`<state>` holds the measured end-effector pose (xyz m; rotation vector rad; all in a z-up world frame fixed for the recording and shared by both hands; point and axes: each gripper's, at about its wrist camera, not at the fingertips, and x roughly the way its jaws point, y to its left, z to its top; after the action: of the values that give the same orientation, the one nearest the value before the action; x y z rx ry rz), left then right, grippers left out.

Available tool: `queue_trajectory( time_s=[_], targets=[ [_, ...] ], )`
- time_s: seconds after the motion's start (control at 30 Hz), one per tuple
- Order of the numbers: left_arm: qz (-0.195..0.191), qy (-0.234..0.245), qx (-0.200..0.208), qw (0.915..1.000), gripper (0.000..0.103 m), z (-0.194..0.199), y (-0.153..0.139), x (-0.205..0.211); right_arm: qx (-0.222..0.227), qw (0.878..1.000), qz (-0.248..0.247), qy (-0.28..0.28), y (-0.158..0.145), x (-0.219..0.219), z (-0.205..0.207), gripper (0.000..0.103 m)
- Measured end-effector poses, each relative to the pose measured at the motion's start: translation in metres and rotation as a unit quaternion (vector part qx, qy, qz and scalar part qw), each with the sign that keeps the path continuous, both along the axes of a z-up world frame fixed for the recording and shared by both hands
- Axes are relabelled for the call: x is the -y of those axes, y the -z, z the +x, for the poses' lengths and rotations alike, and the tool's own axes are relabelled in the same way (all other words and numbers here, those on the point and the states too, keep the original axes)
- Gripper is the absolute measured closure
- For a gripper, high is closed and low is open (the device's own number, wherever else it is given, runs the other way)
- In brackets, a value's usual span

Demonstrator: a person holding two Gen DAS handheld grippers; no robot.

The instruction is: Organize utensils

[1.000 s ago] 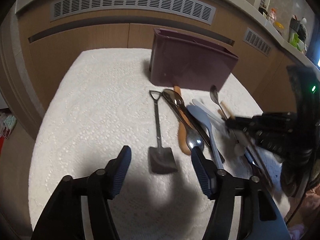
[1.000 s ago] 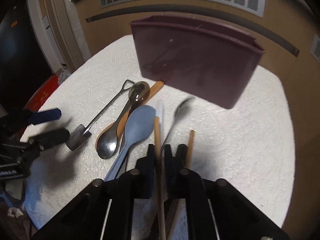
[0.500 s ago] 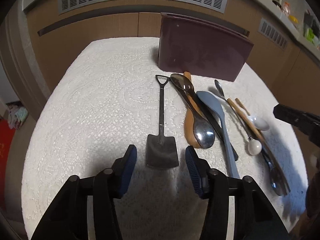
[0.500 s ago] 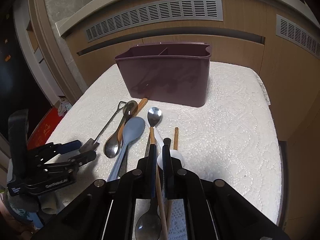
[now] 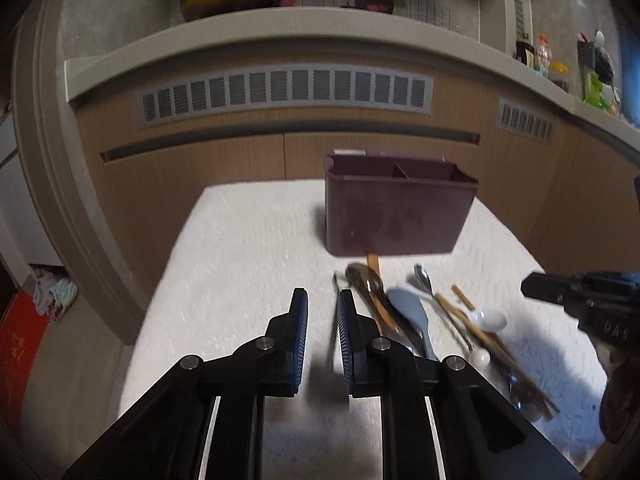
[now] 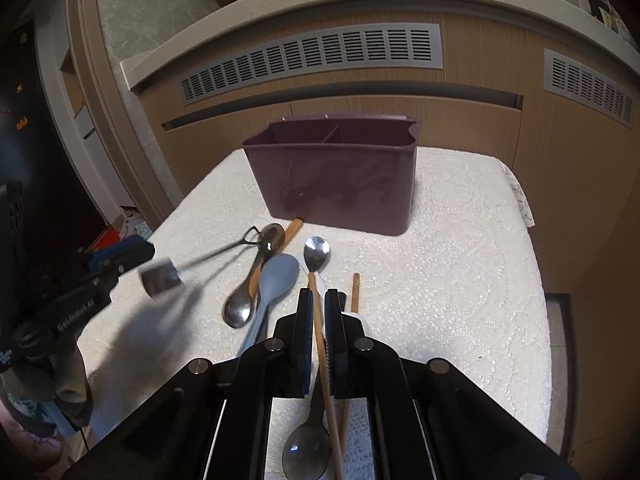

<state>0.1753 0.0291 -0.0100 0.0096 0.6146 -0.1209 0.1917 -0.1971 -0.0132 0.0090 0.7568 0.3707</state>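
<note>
Holder [image 6: 340,184] looked empty; most utensils lay below it. My left gripper [image 5: 322,336] clamped the shovel spoon [image 6: 160,278], right gripper [image 6: 316,320] clamped a chopstick [image 6: 320,332].

My left gripper [image 5: 322,334] is black with blue ribbed pads [image 5: 303,332]; silver screws [image 5: 265,344] stud its arms. My right gripper [image 6: 317,330] matches; white lettering marks the left one's side at nine o'clock.

The left gripper [image 5: 322,320] pointed down at a slant, its jaws clamped on a small shovel-shaped spoon [image 6: 160,278]. The right gripper [image 6: 314,314] also slanted downward, its jaws pinched tight on one chopstick [image 6: 325,376].
</note>
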Motion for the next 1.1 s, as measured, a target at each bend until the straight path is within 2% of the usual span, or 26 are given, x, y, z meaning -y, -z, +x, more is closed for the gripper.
queue_trajectory(
  time_s=[0.07, 0.2, 0.4, 0.5, 0.57, 0.63, 0.73, 0.93, 1.1],
  targets=[
    [-0.008, -0.001, 0.002, 1.0, 0.087, 0.004, -0.004, -0.004, -0.001, 1.0, -0.006, -0.008, 0.0, -0.003, 0.001, 0.097],
    [-0.027, -0.002, -0.019, 0.9995, 0.087, 0.005, 0.003, -0.012, -0.035, 0.997, -0.042, -0.05, 0.02, -0.016, 0.009, 0.096],
    [-0.046, 0.002, -0.061, 0.997, 0.084, -0.001, 0.026, -0.021, -0.083, 0.992, -0.08, -0.052, 0.054, -0.026, 0.027, 0.096],
    [-0.058, 0.001, -0.075, 0.9955, 0.072, -0.002, 0.036, -0.025, -0.088, 0.99, -0.103, -0.047, 0.066, -0.033, 0.038, 0.095],
    [-0.063, 0.001, -0.08, 0.9948, 0.054, -0.005, 0.042, -0.026, -0.073, 0.989, -0.125, -0.04, 0.067, -0.039, 0.042, 0.095],
    [-0.065, 0.005, -0.08, 0.9947, 0.044, -0.01, 0.044, -0.028, -0.078, 0.989, -0.117, -0.043, 0.064, -0.04, 0.045, 0.098],
    [-0.052, 0.02, -0.078, 0.9953, 0.044, -0.018, 0.048, -0.026, -0.067, 0.992, -0.098, -0.039, 0.052, -0.036, 0.036, 0.098],
    [-0.038, 0.021, -0.1, 0.9941, 0.044, -0.018, 0.064, -0.025, -0.025, 0.999, -0.007, -0.022, 0.001, -0.008, 0.012, 0.098],
    [-0.018, 0.003, -0.123, 0.9923, 0.044, -0.001, 0.075, -0.022, -0.001, 1.0, 0.009, -0.017, -0.016, -0.003, 0.004, 0.098]
  ],
)
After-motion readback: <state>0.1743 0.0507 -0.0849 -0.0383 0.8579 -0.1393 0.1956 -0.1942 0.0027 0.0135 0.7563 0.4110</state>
